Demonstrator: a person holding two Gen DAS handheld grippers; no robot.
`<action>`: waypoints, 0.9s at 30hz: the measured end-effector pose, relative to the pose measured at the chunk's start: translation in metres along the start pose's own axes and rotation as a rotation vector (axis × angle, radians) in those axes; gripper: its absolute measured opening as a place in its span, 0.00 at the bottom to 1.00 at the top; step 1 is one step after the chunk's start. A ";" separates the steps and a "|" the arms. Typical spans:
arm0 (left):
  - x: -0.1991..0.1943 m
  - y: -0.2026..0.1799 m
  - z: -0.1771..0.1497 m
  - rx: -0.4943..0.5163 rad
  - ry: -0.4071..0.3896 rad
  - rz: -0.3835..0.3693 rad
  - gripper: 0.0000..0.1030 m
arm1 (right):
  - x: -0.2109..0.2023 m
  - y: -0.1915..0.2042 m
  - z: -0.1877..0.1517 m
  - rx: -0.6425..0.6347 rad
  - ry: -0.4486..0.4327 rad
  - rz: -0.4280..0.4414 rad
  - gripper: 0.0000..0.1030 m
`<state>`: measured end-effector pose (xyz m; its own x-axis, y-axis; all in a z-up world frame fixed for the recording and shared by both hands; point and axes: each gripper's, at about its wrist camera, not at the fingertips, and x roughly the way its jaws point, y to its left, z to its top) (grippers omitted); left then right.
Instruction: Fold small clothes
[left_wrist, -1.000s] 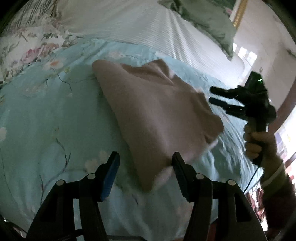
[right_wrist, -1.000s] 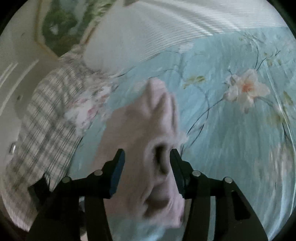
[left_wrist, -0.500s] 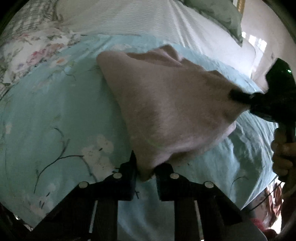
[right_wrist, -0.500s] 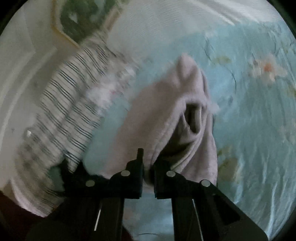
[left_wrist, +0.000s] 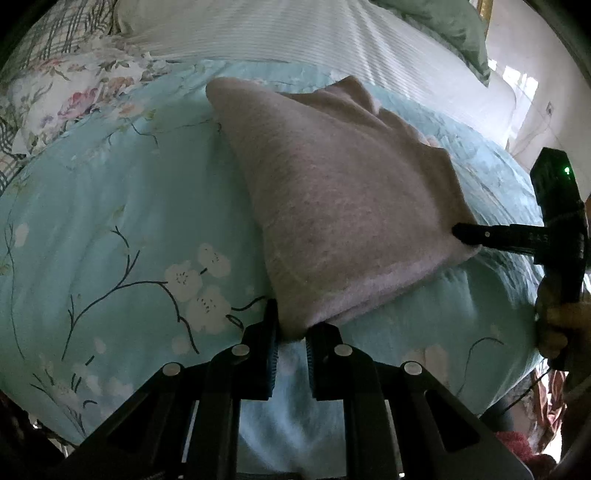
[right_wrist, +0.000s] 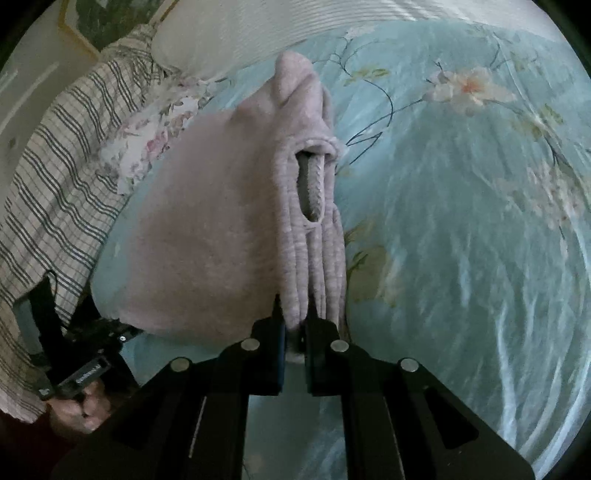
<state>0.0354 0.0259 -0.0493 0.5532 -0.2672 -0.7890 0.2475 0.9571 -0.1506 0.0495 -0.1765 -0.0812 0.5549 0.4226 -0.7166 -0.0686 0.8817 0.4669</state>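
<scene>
A bed filled both views, spread with a pale turquoise cover printed with white blossoms and dark twigs; beyond it lay a white ribbed sheet, a floral pillow and a checked cloth, with a green cushion towards the far corner. On the cover lay the small pinkish-grey garment, a soft fleecy piece whose near edge was raised off the bed between the two tools while its far end rested on the cover. The left gripper had its fingers clamped on the garment's near corner, the fabric pinched between the ridged pads. The right gripper had its fingers clamped on a bunched, ribbed hem at the other near corner, where several folds of cloth stood gathered together above the pads and a sleeve-like opening gaped further up. In the left wrist view the right tool reached in from the right edge, its black fingers meeting the garment's edge, a green light glowing on its body, and a hand gripping its handle below.
</scene>
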 end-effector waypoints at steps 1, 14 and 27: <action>-0.001 0.000 -0.001 0.003 0.003 -0.003 0.15 | 0.000 0.001 0.002 -0.003 0.004 -0.007 0.08; -0.062 0.017 0.028 -0.004 -0.157 -0.212 0.16 | -0.064 0.016 0.064 -0.006 -0.206 -0.005 0.63; -0.019 -0.012 0.069 0.032 -0.119 -0.311 0.18 | 0.080 0.014 0.203 -0.105 0.001 -0.044 0.23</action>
<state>0.0767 0.0122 0.0082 0.5357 -0.5594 -0.6325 0.4434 0.8239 -0.3530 0.2614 -0.1726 -0.0270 0.5581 0.3830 -0.7361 -0.1303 0.9165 0.3782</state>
